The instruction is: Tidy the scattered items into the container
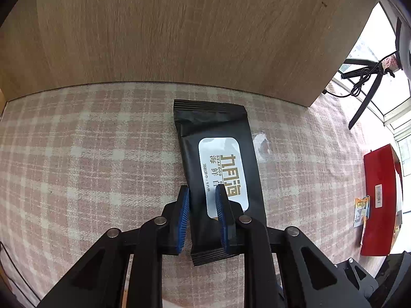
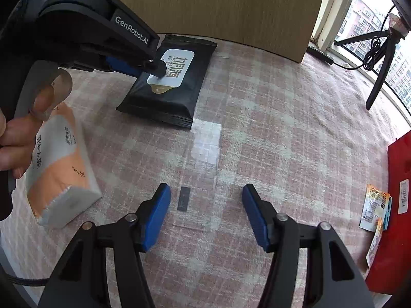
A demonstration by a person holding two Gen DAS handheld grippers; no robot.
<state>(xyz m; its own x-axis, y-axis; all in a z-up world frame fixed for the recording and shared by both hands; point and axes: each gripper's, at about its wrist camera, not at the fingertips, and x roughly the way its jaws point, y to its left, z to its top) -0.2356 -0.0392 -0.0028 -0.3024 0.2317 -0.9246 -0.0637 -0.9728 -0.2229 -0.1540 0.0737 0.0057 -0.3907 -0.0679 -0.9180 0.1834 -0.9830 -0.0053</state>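
The left claw is down on the black wet-wipe pack, its blue fingers partly closed with one at the pack's left edge and the other over its white label; from the left wrist view it is hard to tell whether they truly pinch it, and the right wrist view shows the tip pressed on the label. The pack lies flat on the pink checked cloth of the table, close to a wooden panel standing behind it. The right claw hangs wide open and empty above the cloth, over a clear plastic ruler lying flat between its fingers and the pack. To the left, beside the person's left hand, sits a white and orange tissue pack. At the far right edge is a red container, with small printed sachets against its near side.
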